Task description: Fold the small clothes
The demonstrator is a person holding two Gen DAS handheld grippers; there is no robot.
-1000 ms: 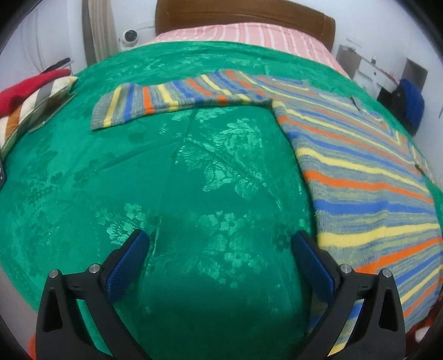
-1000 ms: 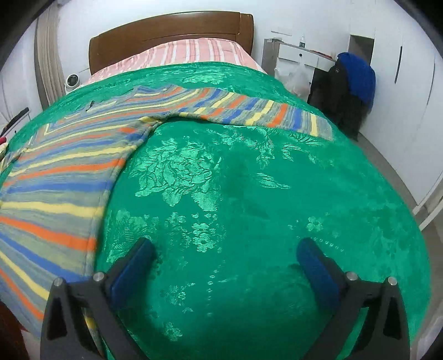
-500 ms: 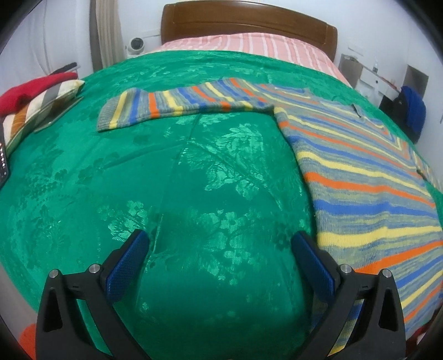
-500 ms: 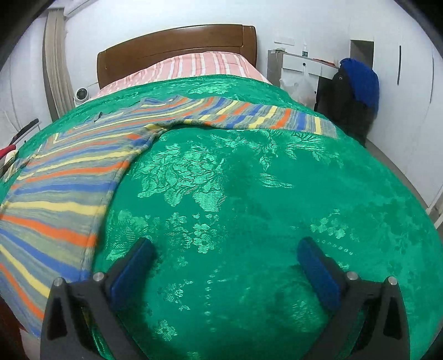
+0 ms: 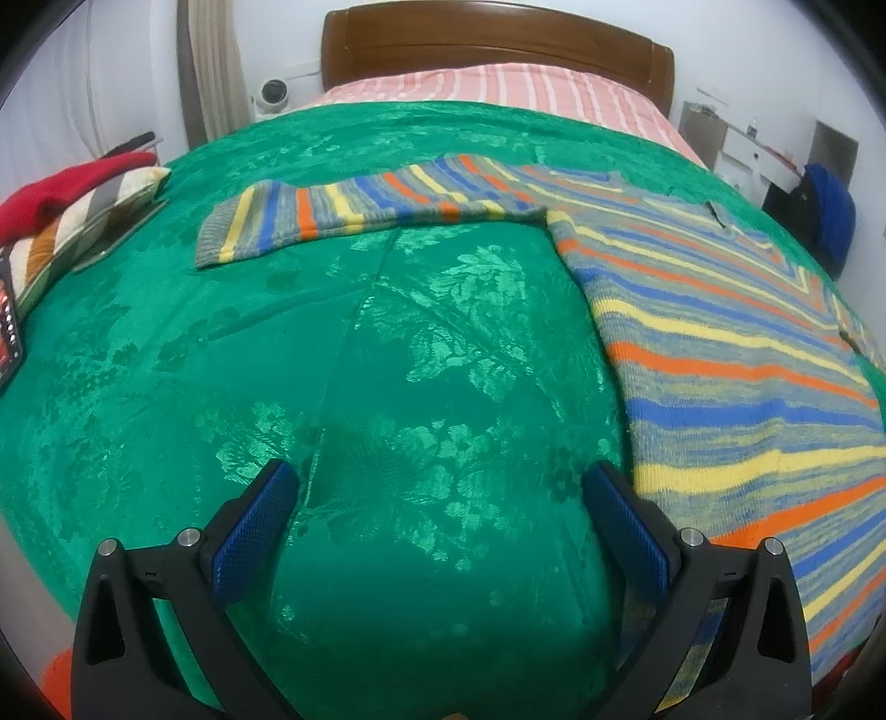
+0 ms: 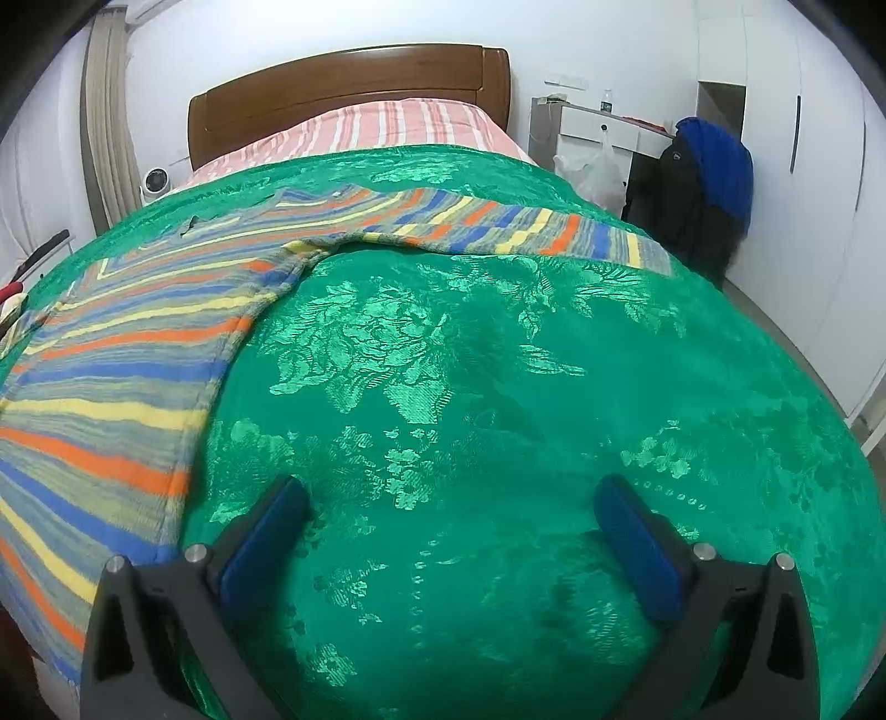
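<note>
A striped knit sweater [image 5: 720, 354] in grey, blue, yellow and orange lies flat on the green bedspread [image 5: 387, 387]. Its left sleeve [image 5: 354, 213] stretches out to the left in the left wrist view. Its right sleeve [image 6: 515, 227] stretches to the right in the right wrist view, with the sweater body [image 6: 111, 387] at the left. My left gripper [image 5: 440, 498] hangs open over bare bedspread, just left of the sweater's side edge. My right gripper [image 6: 451, 515] is open over bare bedspread [image 6: 470, 387], just right of the sweater's other edge. Neither holds anything.
A wooden headboard [image 5: 498, 50] and pink striped bedding [image 5: 498, 88] lie beyond the sweater. A red cloth and striped cushion [image 5: 72, 199] sit at the bed's left edge. To the right stand a white desk [image 6: 598, 127] and a blue and black garment pile [image 6: 703, 188].
Both grippers have tilted up and pulled back slightly, so the headboard and the room show more. The sweater has not moved, and both grippers stay open.
</note>
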